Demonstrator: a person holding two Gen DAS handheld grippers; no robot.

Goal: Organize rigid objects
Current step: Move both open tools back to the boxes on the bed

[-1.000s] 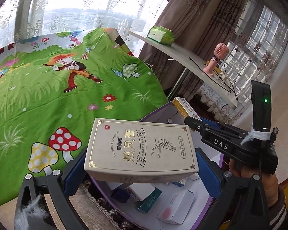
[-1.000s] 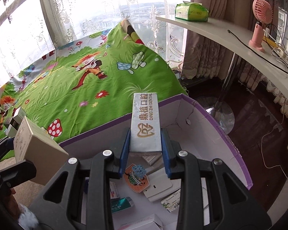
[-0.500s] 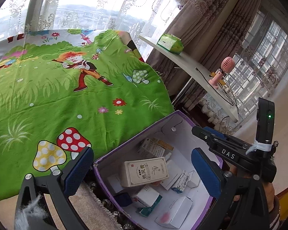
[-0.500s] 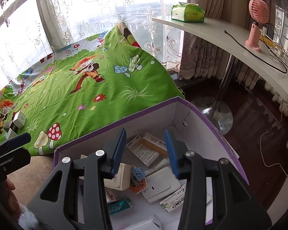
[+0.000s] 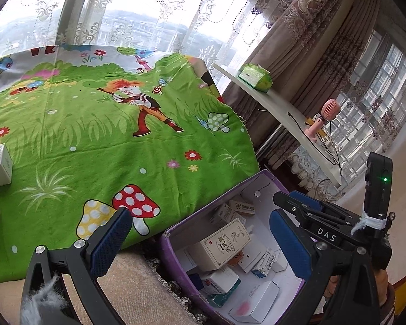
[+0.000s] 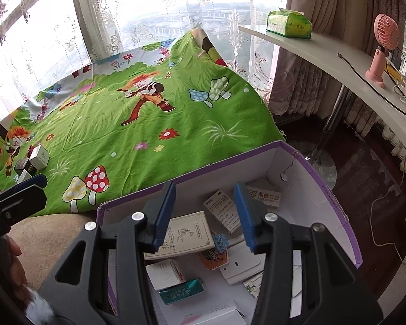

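Small box (image 6: 263, 196) reads "DING ZHI DENTAL".

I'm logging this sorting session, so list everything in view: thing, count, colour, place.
storage box: one, purple outside, white inside, beside the cloth.
cream box: one, inside the storage box.
dental box: one, white, at its far end.
teal box: one, near end.
cartoon cloth: one, green.
small boxes: several, white and dark, on the cloth's left edge.
tissue pack: one, green, on the white shelf.
fan: one, pink, same shelf.
left gripper: open, empty.
right gripper: jaws just opening, empty.
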